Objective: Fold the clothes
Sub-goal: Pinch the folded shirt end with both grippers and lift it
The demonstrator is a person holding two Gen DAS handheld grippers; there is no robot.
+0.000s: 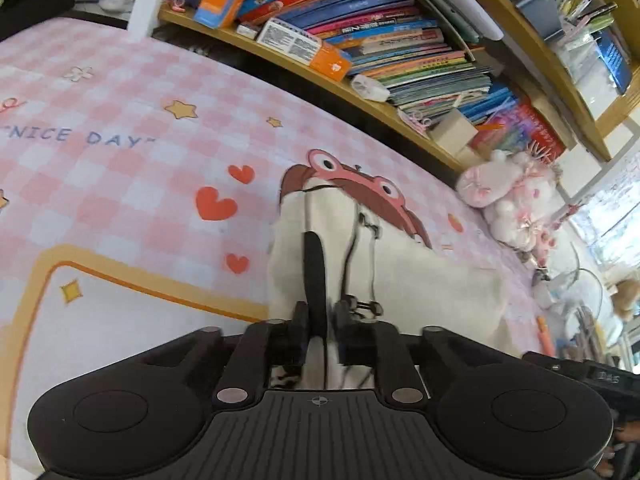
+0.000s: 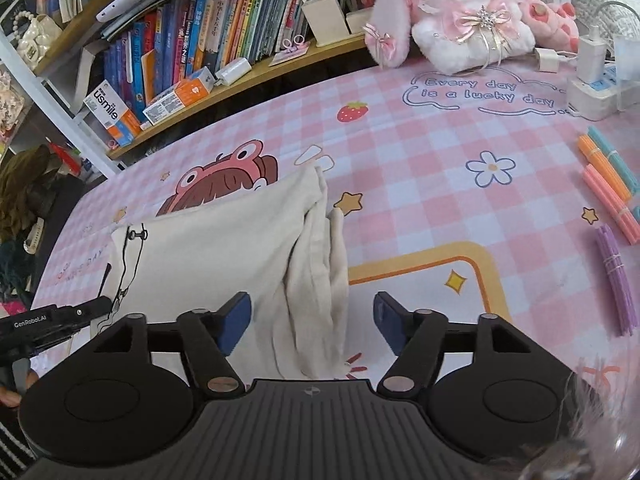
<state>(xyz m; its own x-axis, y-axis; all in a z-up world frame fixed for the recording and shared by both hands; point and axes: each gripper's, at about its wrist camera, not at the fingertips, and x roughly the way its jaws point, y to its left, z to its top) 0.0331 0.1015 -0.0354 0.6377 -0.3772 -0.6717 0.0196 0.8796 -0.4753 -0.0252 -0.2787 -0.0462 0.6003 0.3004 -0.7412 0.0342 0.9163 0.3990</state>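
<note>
Right tongs point(image 2: 312, 322) spread wide over the bunched edge of the cream garment point(image 2: 208, 256), pads clear of the cloth, probably just let go to leave the fold lying. Left tongs point(image 1: 318, 316) narrowly parted, cloth and a dark strap running between, grip hard to judge. Garment folded flat on the pink checked counter point(image 2: 420, 200), near the bookshelf point(image 2: 224, 56)
</note>
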